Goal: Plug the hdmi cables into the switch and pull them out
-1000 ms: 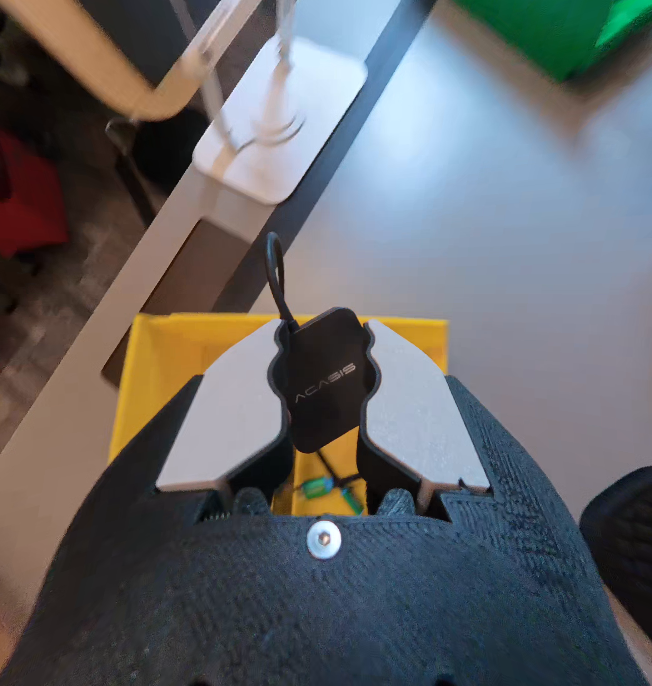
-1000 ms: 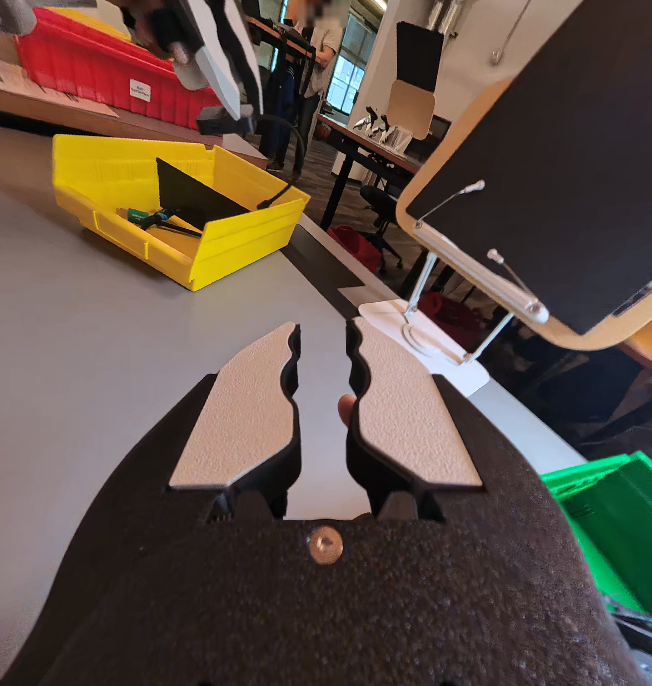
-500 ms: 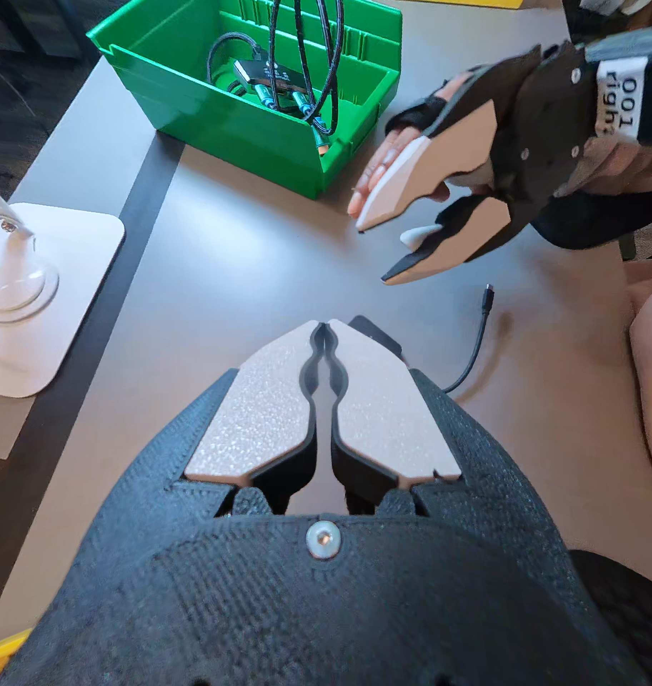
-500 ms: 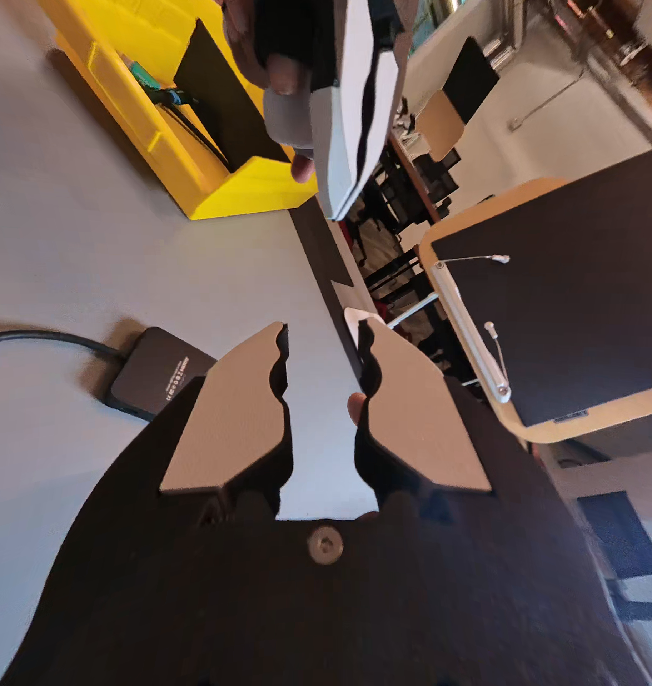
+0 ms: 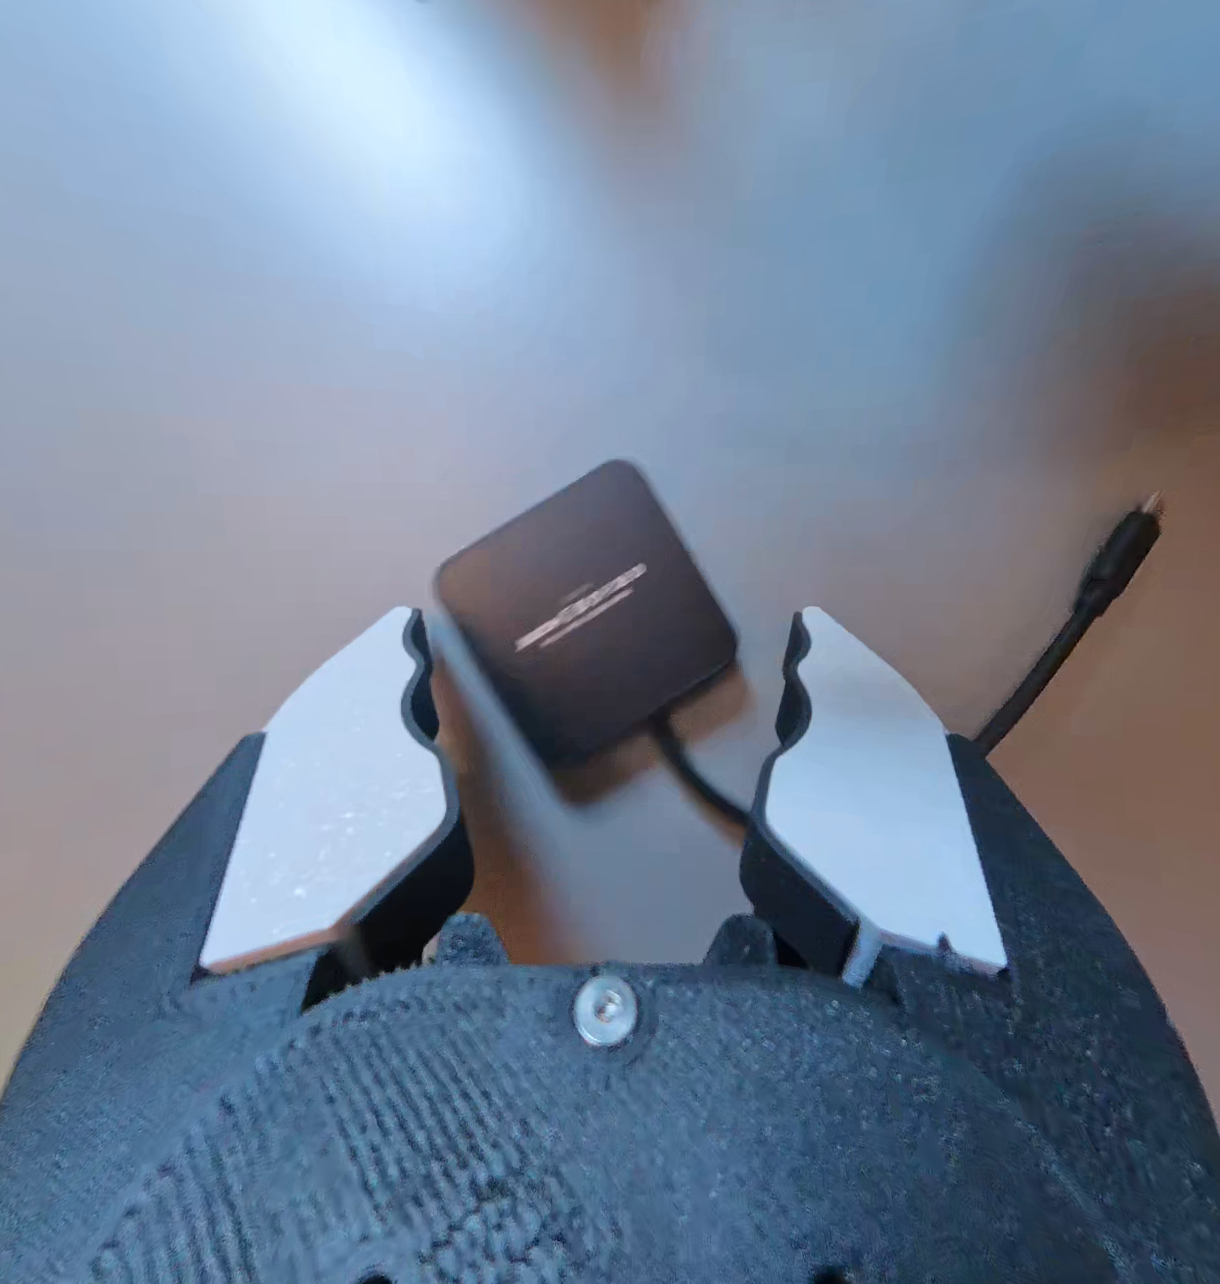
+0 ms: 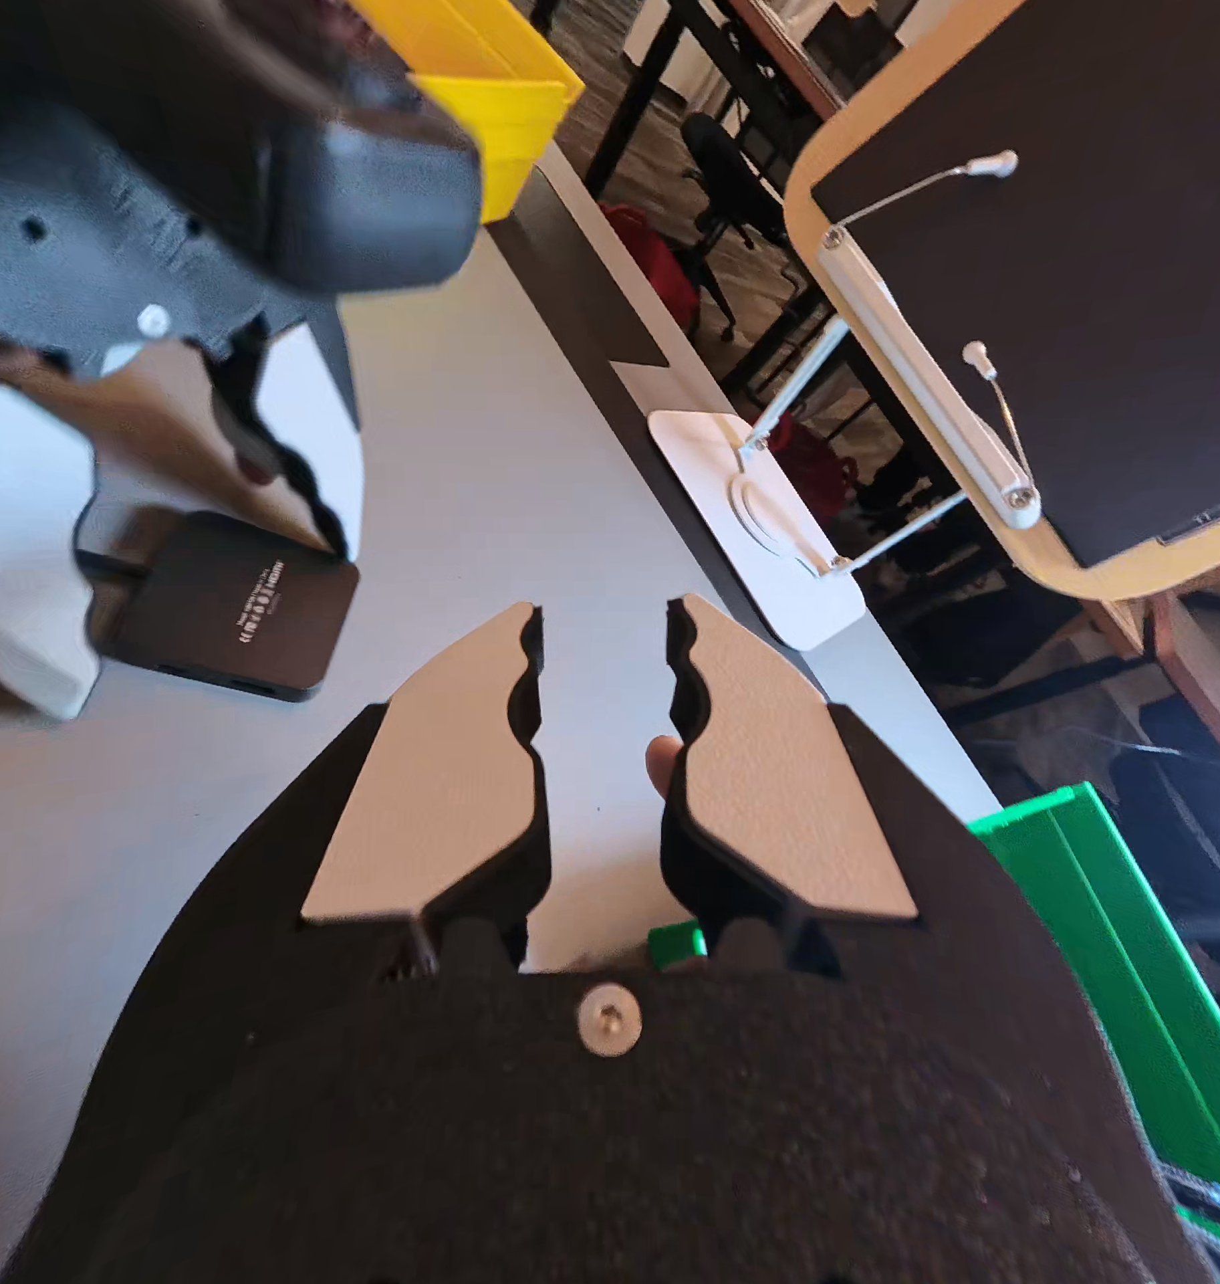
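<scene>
The left wrist view was motion-blurred: the print on the switch (image 5: 588,611) smeared into streaks, and the table (image 5: 315,313) beyond the switch dissolved into soft colour. The switch's cable (image 5: 1051,646) passed behind the left gripper's right finger, so its middle stretch was hidden. In the right wrist view the left gripper (image 6: 197,528) was blurred and cut by the left edge, covering the switch's far corner. The yellow bin (image 6: 503,104) behind it and the green bin (image 6: 1114,973) were each only partly visible.
</scene>
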The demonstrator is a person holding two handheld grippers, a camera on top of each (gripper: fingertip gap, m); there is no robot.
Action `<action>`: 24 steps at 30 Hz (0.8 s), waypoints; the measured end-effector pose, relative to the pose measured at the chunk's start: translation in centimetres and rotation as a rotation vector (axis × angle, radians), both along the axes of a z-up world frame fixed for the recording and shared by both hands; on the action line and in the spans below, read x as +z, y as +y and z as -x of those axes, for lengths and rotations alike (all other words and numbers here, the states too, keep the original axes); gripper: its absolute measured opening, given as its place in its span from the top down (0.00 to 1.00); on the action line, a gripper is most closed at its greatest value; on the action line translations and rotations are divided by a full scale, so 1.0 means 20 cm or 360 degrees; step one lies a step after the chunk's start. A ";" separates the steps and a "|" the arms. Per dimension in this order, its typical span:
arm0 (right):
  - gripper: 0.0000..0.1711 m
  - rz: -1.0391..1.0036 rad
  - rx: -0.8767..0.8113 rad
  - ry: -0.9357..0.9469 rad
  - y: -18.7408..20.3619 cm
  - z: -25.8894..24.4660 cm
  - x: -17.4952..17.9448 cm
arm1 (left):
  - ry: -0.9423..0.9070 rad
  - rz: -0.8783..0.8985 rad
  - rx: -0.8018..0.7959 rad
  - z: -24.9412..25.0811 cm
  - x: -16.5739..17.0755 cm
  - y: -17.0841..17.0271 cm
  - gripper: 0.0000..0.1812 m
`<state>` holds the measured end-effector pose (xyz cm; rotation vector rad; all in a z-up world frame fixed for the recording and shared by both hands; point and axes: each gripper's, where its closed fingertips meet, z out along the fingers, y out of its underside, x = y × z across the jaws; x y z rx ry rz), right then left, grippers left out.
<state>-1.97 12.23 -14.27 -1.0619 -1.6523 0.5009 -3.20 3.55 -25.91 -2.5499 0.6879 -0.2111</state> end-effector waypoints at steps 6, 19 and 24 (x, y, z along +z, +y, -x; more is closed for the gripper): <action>0.81 0.0012 -0.0072 0.0023 0.06 -0.03 0.00 | 0.0114 -0.0082 -0.0220 -0.09 0.00 0.06 0.59; 0.78 0.0932 0.0420 0.0461 -0.19 -0.07 0.29 | -0.1599 -0.1216 -0.0070 -0.02 1.07 0.06 0.60; 0.68 0.1474 0.0801 0.0368 -0.50 0.00 0.28 | -0.2003 -0.1290 -0.0221 -0.09 1.19 -0.03 0.60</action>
